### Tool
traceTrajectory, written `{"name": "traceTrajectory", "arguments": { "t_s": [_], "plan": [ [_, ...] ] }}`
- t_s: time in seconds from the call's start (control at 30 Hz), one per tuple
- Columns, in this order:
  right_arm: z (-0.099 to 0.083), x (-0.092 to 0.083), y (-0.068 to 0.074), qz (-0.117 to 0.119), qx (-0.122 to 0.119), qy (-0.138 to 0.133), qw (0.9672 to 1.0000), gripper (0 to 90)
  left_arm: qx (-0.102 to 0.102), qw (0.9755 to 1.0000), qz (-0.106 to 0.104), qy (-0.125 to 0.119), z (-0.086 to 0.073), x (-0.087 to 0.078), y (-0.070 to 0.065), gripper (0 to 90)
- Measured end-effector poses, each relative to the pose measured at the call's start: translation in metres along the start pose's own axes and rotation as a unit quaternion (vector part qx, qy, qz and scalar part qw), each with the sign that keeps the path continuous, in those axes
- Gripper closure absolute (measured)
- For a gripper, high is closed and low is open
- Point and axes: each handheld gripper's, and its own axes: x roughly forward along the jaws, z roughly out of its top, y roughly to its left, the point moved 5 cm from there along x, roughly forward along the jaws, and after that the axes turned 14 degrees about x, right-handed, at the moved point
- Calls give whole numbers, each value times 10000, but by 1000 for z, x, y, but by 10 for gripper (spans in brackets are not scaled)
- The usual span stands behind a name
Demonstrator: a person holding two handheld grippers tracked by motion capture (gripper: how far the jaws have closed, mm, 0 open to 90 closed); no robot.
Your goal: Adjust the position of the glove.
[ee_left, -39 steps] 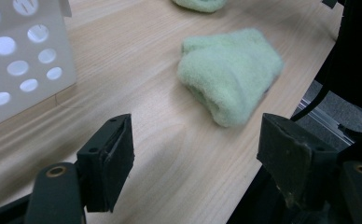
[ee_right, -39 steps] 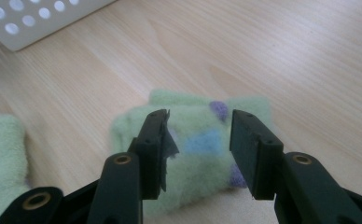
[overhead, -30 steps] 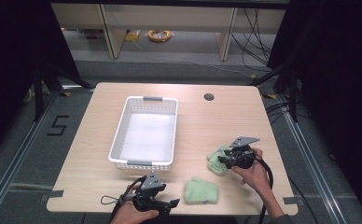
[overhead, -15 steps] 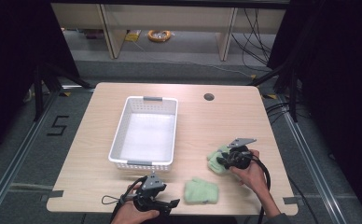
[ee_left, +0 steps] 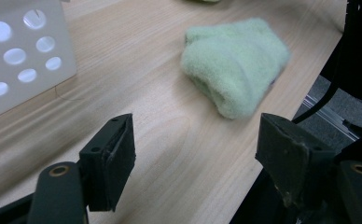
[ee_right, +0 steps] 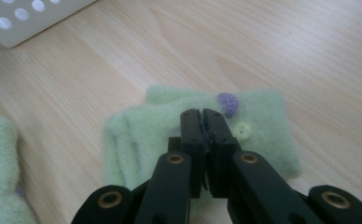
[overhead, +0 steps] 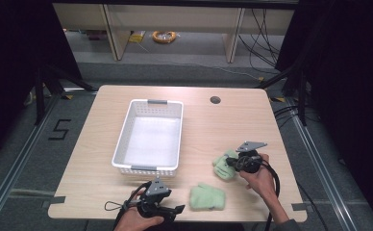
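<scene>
Right gripper (ee_right: 202,114): jaws pressed together over the dotted green cloth (ee_right: 263,135), possibly pinching it; cannot tell.
Left gripper (ee_left: 195,154): jaws wide apart, empty; folded green cloth (ee_left: 235,65) ahead of them.
Basket (overhead: 148,166): left of both.

The worktop (overhead: 213,127) is pale wood-grain laminate, smooth and matt. The basket (overhead: 149,137) looks like white perforated plastic, faintly shiny. Both green mittens (ee_left: 235,63) (ee_right: 202,133) are fuzzy fleece cloth. The claw (ee_right: 202,115) is matt black plastic with brass-coloured rivets.
</scene>
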Motion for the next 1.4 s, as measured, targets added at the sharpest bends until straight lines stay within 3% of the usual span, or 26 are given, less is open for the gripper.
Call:
{"name": "traceTrajectory", "arguments": {
  "t_s": [0.1, 0.13, 0.23, 0.27, 0.47, 0.5, 0.53, 0.6, 0.63, 0.7, 0.73, 0.8, 0.87, 0.93, 0.97, 1.0, 1.03, 1.07, 1.1, 1.13, 1.17, 1.2, 1.23, 1.3, 1.37, 1.4],
  "plan": [
    [3, -8, 5, 23, 35, -48, 10000, 885, 4, 10000, 15, 3, 0, 0, 0, 274],
    [4, -10, 5, 17, -68, -61, 10000, 885, 14, 10000, 41, 25, -1, 0, 0, 275],
    [6, -18, 10, 65, 59, -146, 9999, 885, 40, 10000, -8, -4, 0, -1, 0, 274],
    [6, -20, 12, 116, 18, -229, 9997, 885, -53, 10000, 23, -77, 1, 0, -1, 274],
    [10, -40, 24, 326, -14, -530, 9981, 884, -10, 10000, 32, -73, 1, -1, -1, 274],
    [8, -42, 29, 367, 134, -540, 9978, 885, 3, 10000, 40, -54, 1, -1, -1, 274],
    [9, -44, 30, 416, 55, -579, 9974, 884, -60, 9999, 59, -109, 1, -1, -1, 273],
    [6, -49, 39, 543, 110, -566, 9969, 884, -82, 9999, 56, -141, 2, -1, -2, 273],
    [6, -50, 43, 563, 93, -606, 9965, 885, 10, 10000, 43, -75, 1, -2, -1, 274],
    [7, -52, 52, 703, -137, -665, 9952, 884, -51, 9999, 55, -127, 2, -2, -1, 278],
    [5, -54, 60, 801, 12, -632, 9948, 884, -48, 9999, 26, -119, 2, -3, -1, 282],
    [3, -55, 68, 842, -99, -586, 9947, 884, -67, 9998, 65, -183, 2, -2, -1, 286],
    [-2, -54, 80, 970, -33, -529, 9939, 884, -78, 9998, 57, -171, 3, -4, -2, 291],
    [-6, -53, 85, 998, -185, -524, 9935, 883, -56, 9996, 107, -238, 4, -3, -2, 310],
    [-9, -54, 90, 1034, -66, -437, 9937, 883, -153, 9994, 88, -282, 5, -3, -4, 315],
    [-9, -53, 90, 1081, -181, -502, 9927, 883, -110, 9995, 85, -286, 5, -3, -4, 324],
    [-12, -54, 94, 1114, -56, -473, 9926, 883, -28, 9996, 47, -286, 6, -3, -4, 341],
    [-13, -53, 95, 1160, -121, -471, 9921, 883, -87, 9996, -24, -274, 6, -3, -6, 359],
    [-14, -53, 95, 1170, -208, -469, 9918, 883, 64, 9994, 29, -325, 7, -2, -7, 366],
    [-15, -53, 96, 1118, -196, -520, 9922, 883, 100, 9995, 18, -309, 8, -2, -7, 379],
    [-17, -54, 97, 1164, -134, -446, 9921, 883, 3, 9993, -36, -382, 10, -1, -10, 389],
    [-18, -54, 97, 1134, -121, -482, 9923, 883, 106, 9994, -31, -326, 11, -1, -10, 396],
    [-19, -54, 98, 1163, -117, -461, 9921, 883, 176, 9989, -42, -431, 17, 1, -14, 402],
    [-22, -54, 100, 1137, -118, -454, 9924, 883, 137, 9988, -67, -474, 18, 2, -16, 411],
    [-22, -54, 101, 1128, -223, -492, 9922, 883, 265, 9988, -115, -386, 21, 4, -19, 420],
    [-25, -55, 105, 1157, -45, -436, 9923, 883, 267, 9986, -171, -433, 24, 6, -22, 425]
  ]
}}
